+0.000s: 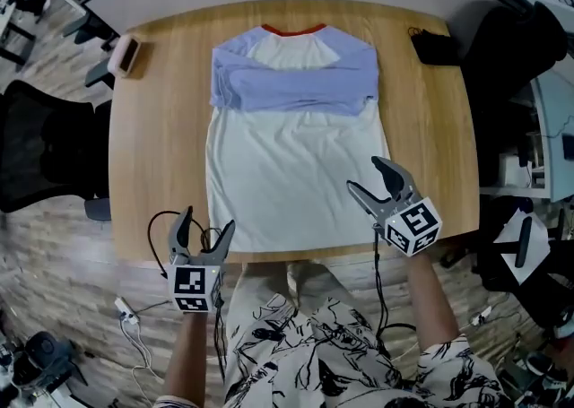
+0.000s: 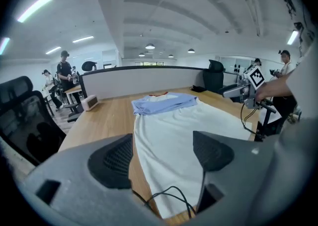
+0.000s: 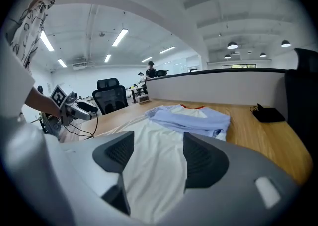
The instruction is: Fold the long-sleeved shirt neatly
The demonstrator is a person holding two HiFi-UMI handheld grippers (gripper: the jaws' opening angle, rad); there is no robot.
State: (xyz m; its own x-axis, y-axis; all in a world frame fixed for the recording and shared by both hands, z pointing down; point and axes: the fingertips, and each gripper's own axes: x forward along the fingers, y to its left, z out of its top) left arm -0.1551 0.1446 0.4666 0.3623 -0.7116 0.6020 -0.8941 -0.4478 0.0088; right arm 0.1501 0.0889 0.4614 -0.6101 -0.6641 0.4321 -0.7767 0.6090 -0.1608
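While the left gripper (image 1: 209, 218) and right gripper (image 1: 362, 173) gape empty at lower frame, uneven hem grabs could skew the long-sleeved shirt (image 1: 291, 164) — crooked fold.

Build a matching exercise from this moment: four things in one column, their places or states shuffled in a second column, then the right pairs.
Things:
1. sleeves
2. black pouch
3. small box
4. right tool

Places or states:
A. at the far left corner of the table
B. open and empty, at the near right edge of the shirt
C. folded across the shirt's chest
D. at the far right corner of the table

Pairs: 1-C, 2-D, 3-A, 4-B
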